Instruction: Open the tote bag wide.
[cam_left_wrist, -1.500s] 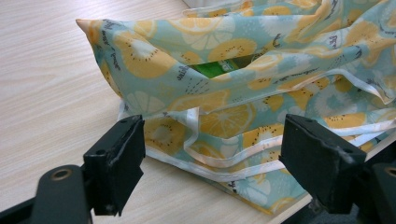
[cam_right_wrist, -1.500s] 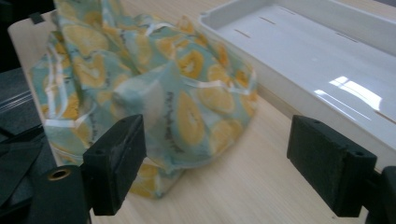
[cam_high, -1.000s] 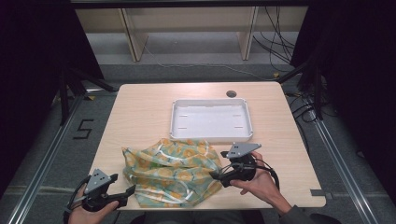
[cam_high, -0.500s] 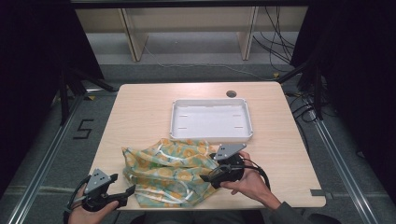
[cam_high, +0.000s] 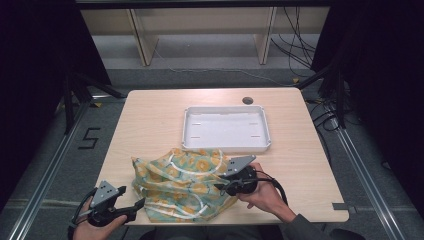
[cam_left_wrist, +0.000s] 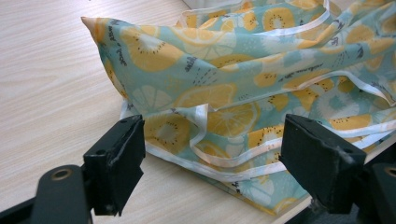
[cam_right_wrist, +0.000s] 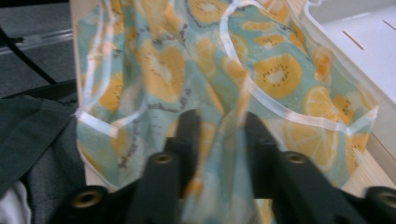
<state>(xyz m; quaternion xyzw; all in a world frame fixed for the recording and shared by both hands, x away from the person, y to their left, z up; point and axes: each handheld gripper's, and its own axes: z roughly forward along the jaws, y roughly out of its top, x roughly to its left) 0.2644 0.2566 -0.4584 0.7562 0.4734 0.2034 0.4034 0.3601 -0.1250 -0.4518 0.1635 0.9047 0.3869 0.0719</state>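
The fruit-print cloth (cam_high: 186, 184) lies crumpled at the near edge of the worktop (cam_high: 150, 110), its long axis running left to right, just in front of the white tray (cam_high: 226, 128). The right gripper (cam_high: 226, 183) is the nearer 1 — its 2 jaws sit at the cloth's right edge, part closed with a fold of fabric between them, though blur hides whether they pinch it. The left gripper (cam_high: 135, 207) hovers low at the near-left corner, jaws spread wide, hem straight ahead — hand level
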